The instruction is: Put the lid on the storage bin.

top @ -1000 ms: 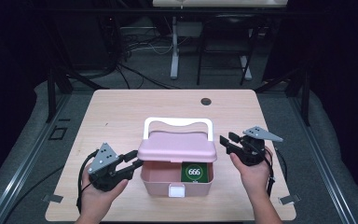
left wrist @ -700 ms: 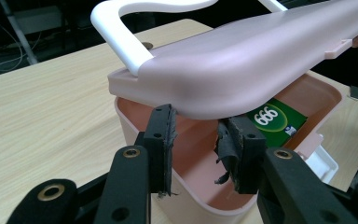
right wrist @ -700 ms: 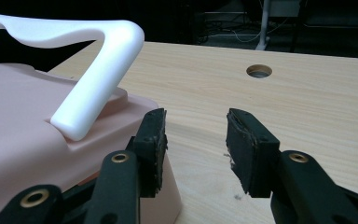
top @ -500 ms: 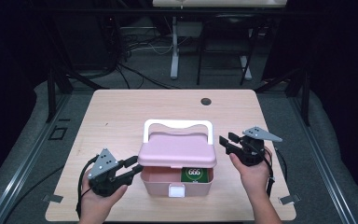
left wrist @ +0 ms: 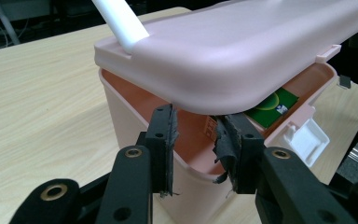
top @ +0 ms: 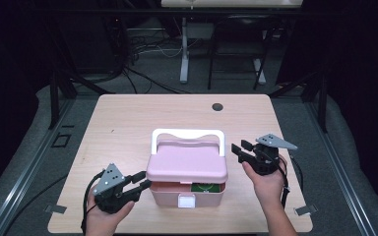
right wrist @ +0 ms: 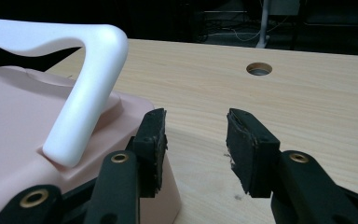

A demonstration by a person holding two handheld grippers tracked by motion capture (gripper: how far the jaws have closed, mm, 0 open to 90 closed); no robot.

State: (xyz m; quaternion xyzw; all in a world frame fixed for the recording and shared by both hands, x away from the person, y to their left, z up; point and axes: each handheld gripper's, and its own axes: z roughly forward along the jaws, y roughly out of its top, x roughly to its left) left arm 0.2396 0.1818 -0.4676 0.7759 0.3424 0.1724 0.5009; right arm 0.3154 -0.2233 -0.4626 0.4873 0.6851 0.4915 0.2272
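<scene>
A pink box (top: 187,194) with a white handle (top: 187,133) stands on the near middle of the table. Its lid (top: 187,166) is raised a little at the front, and a green card (top: 206,187) shows inside through the gap. In the left gripper view the lid (left wrist: 233,51) hangs just above the jaw tips, with the green card (left wrist: 270,105) behind. My left gripper (top: 142,179) (left wrist: 196,126) is open at the box's front left corner, its jaws either side of the box's rim. My right gripper (top: 238,148) (right wrist: 196,121) is open beside the lid's right edge, near the handle (right wrist: 84,93), and holds nothing.
The box's white latch (top: 186,200) hangs at its front. The wooden table (top: 128,123) has a round cable hole (top: 218,106) (right wrist: 259,69) at the back. Dark floor, cables and desk legs lie beyond the far edge.
The lid has come down and now covers most of the green card. My left gripper has dropped a little toward the person. The right gripper has hardly moved.
</scene>
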